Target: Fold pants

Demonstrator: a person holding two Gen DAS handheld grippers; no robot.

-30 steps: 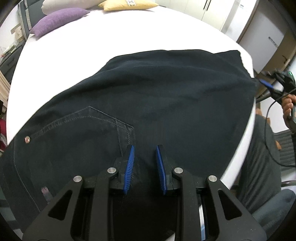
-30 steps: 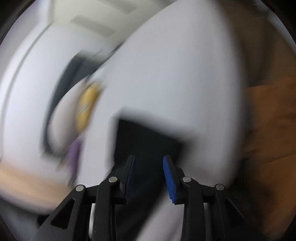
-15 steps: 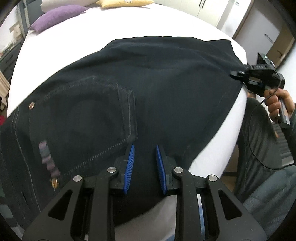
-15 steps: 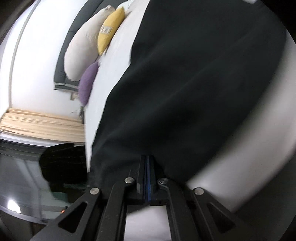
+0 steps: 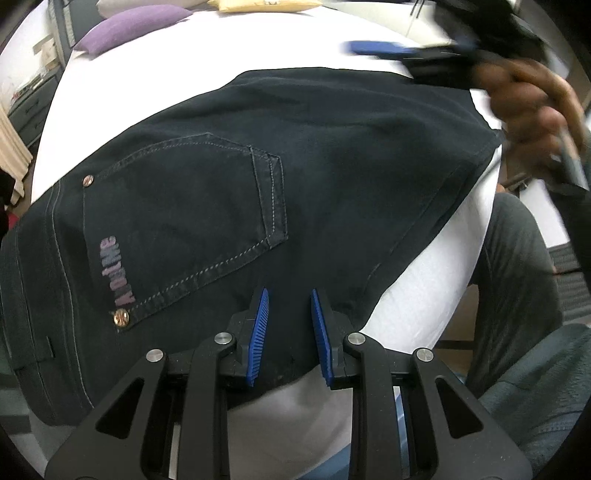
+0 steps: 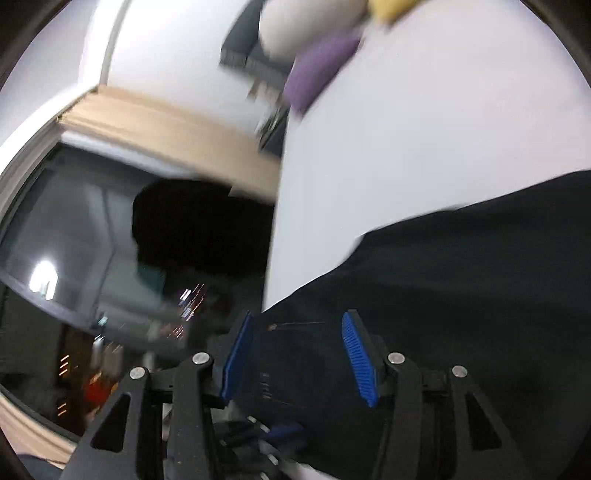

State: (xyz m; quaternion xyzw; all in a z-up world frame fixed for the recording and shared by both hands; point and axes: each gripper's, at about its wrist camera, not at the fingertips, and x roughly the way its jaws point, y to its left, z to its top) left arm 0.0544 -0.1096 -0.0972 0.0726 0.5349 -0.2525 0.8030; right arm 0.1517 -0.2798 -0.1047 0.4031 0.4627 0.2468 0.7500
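Note:
Dark navy pants (image 5: pixel 332 155) lie folded on the white bed (image 5: pixel 155 74), back pocket and purple lettering facing up. My left gripper (image 5: pixel 288 295) is open, hovering over the near edge of the pants with nothing between its blue pads. My right gripper shows blurred at the upper right of the left wrist view (image 5: pixel 424 55), held in a hand above the far edge of the pants. In the right wrist view the right gripper (image 6: pixel 299 321) is open, its pads apart over the pants (image 6: pixel 461 295), holding nothing.
A purple pillow (image 5: pixel 133 26) and a yellow pillow (image 5: pixel 258 4) lie at the far end of the bed. The person's grey-trousered leg (image 5: pixel 517 277) is beside the bed's right edge. A dark window and wooden trim (image 6: pixel 147 125) fill the left of the right wrist view.
My right gripper was shut on the pants half a second ago and is now open, having swung across over them. My left gripper stayed open and drew back toward the near edge.

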